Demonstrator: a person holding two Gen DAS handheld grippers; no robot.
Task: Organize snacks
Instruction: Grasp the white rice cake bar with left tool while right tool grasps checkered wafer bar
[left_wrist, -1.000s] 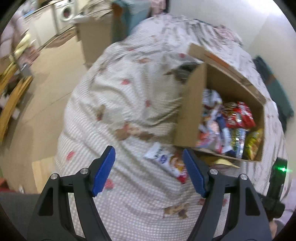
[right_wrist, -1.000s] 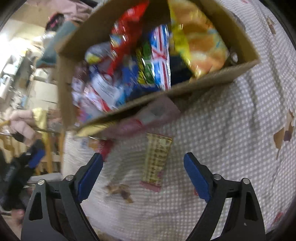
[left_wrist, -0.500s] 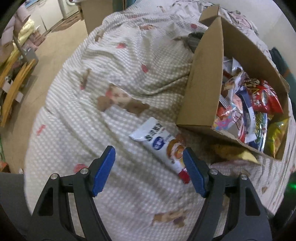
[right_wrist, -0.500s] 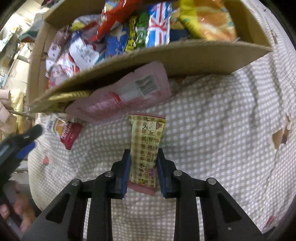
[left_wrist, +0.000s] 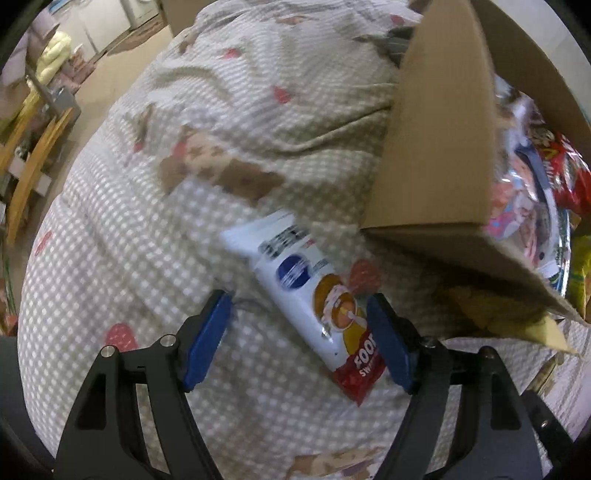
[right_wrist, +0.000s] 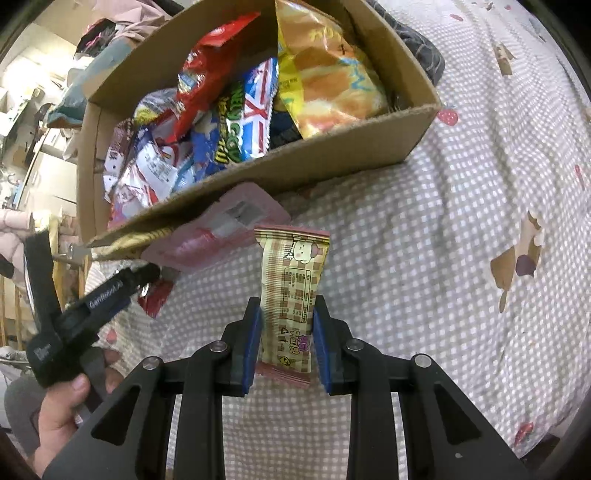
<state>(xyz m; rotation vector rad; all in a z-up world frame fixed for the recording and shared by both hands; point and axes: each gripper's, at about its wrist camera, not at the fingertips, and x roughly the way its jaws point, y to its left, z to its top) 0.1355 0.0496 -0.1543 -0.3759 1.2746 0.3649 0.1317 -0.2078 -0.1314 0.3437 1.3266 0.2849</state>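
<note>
My right gripper is shut on a tan checked snack bar and holds it lifted above the quilt, in front of the cardboard box full of snack packets. My left gripper is open, its jaws on either side of a white and red snack packet that lies on the quilt by the box corner. The left gripper also shows in the right wrist view, held by a hand. A pink packet and a yellow packet lie under the box's lowered flap.
The checked quilt covers the bed. The floor, wooden furniture and white appliances lie beyond the bed's left edge. A dark cloth lies behind the box.
My right gripper closed on the tan snack bar and lifted it off the quilt. My left gripper moved down and forward until its open jaws straddle the white and red packet.
</note>
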